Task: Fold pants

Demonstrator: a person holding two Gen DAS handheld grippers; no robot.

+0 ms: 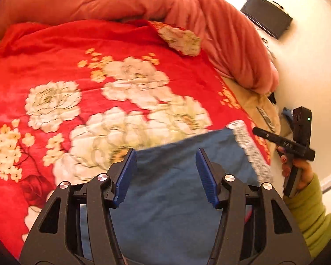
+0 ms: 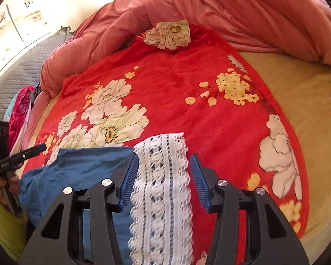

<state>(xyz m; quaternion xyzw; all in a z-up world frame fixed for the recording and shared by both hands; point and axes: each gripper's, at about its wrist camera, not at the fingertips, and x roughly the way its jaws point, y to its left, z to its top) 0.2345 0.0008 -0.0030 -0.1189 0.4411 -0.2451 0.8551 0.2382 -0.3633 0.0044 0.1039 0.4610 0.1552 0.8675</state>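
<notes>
Bed [image 2: 309, 114] covered by tan sheet; red floral blanket [image 2: 176, 92] spread on it, pink duvet [image 2: 242, 6] bunched behind, blue pants [image 1: 165, 187] laid on blanket.

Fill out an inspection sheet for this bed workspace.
Surface: red floral fleece blanket over a tan bedsheet.
Job's things: blue fabric pants with white lace trim, lying flat.
Clutter: bunched pink quilted comforter; pink clothes at the bedside.
Grippers: left gripper and right gripper, jaws apart, pads off the cloth.
Cables: nothing seen.
Surroundings: dark box on pale floor.
</notes>
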